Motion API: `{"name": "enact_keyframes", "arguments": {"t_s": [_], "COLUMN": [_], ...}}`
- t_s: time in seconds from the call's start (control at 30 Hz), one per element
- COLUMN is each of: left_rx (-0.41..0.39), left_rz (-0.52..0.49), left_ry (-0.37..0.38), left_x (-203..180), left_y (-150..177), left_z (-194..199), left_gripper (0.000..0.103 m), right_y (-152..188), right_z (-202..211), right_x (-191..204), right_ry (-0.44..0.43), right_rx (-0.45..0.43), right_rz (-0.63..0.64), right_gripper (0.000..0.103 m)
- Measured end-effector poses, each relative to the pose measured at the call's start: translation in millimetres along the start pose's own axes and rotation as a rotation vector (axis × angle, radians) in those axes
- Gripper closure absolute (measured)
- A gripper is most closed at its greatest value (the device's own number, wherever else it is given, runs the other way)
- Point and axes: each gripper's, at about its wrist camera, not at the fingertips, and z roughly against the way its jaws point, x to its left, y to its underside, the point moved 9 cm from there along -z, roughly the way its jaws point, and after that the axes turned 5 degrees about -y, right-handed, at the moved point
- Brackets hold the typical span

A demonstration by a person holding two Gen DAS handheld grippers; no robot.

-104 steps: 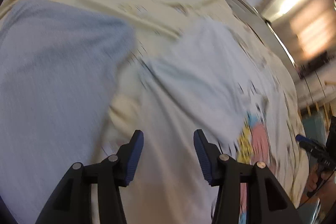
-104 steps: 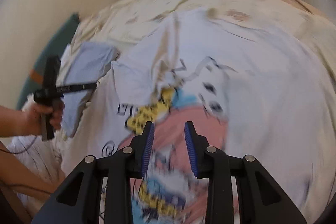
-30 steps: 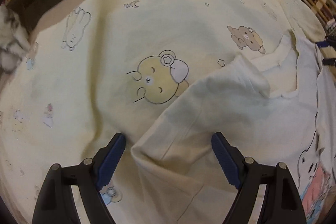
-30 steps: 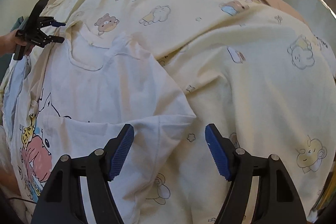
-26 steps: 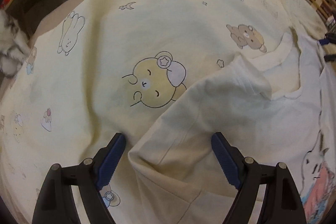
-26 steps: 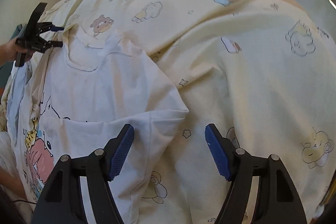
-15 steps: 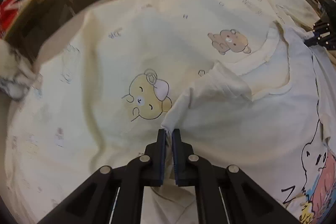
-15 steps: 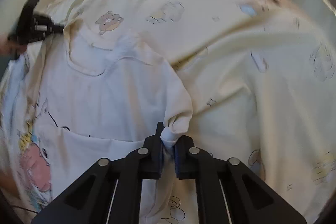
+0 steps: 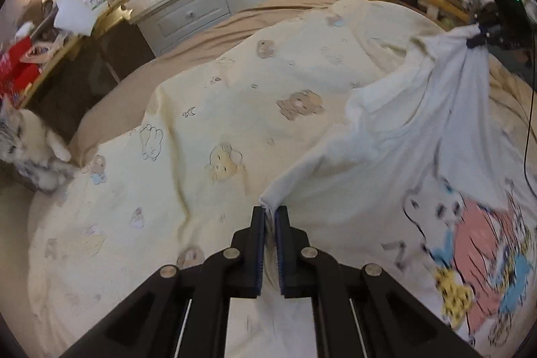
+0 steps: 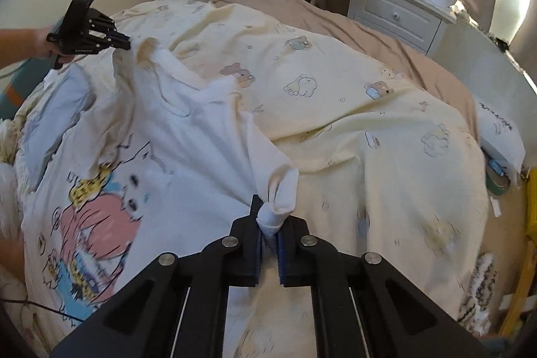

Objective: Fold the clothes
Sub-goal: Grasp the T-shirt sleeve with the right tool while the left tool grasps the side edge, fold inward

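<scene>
T-shirt (image 9: 386, 156) now lifted between both jaws

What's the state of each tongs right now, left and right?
Left tongs: shut on a sleeve of the white cotton T-shirt with a cartoon print.
Right tongs: shut on the other sleeve of that T-shirt.
</scene>
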Motion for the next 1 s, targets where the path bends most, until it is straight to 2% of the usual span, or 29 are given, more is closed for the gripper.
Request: {"name": "enact_keyframes", "arguments": {"t_s": [0.13, 0.3, 0.37, 0.5, 0.63, 0.73, 0.8, 0.93, 1.0], "left_rx": [-0.033, -0.11, -0.124, -0.091, -0.019, 0.035, 0.063, 0.089, 0.093], "left_rz": [-0.005, -0.029, 0.0, -0.005, -0.018, -0.114, -0.133, -0.037, -0.029], "left_ry": [0.026, 0.047, 0.057, 0.082, 0.173, 0.231, 0.265, 0.306, 0.314], "left_x": [-29.8, -81.6, -106.5, -158.9, -215.7, -265.0, -290.4, -316.6, -323.0], "left_y": [6.4, 37.3, 61.7, 119.9, 188.1, 243.4, 274.2, 309.4, 317.3], "left_z": [44.7, 110.1, 133.4, 161.2, 171.7, 170.7, 164.1, 143.0, 135.3], "left_gripper": [0.097, 0.097, 0.097, 0.097, 0.097, 0.097, 0.097, 0.097, 0.097], "right_y": [26.0, 78.0, 103.7, 155.3, 212.8, 256.1, 280.8, 330.0, 343.5], "right_z": [27.7, 55.0, 62.7, 78.1, 74.4, 63.1, 51.2, 27.5, 19.3], "right_x": [43.8, 102.7, 126.0, 172.7, 216.4, 243.4, 251.4, 267.4, 272.6], "right_ry": [0.009, -0.013, -0.025, -0.049, -0.084, -0.111, -0.122, -0.143, -0.156], "right_rx": [0.027, 0.056, 0.064, 0.079, 0.134, 0.183, 0.199, 0.231, 0.237], "right_rz": [0.024, 0.05, 0.048, 0.044, 0.054, 0.054, 0.027, -0.029, -0.039], "right_gripper": [0.097, 0.097, 0.097, 0.097, 0.097, 0.097, 0.097, 0.096, 0.096]}}
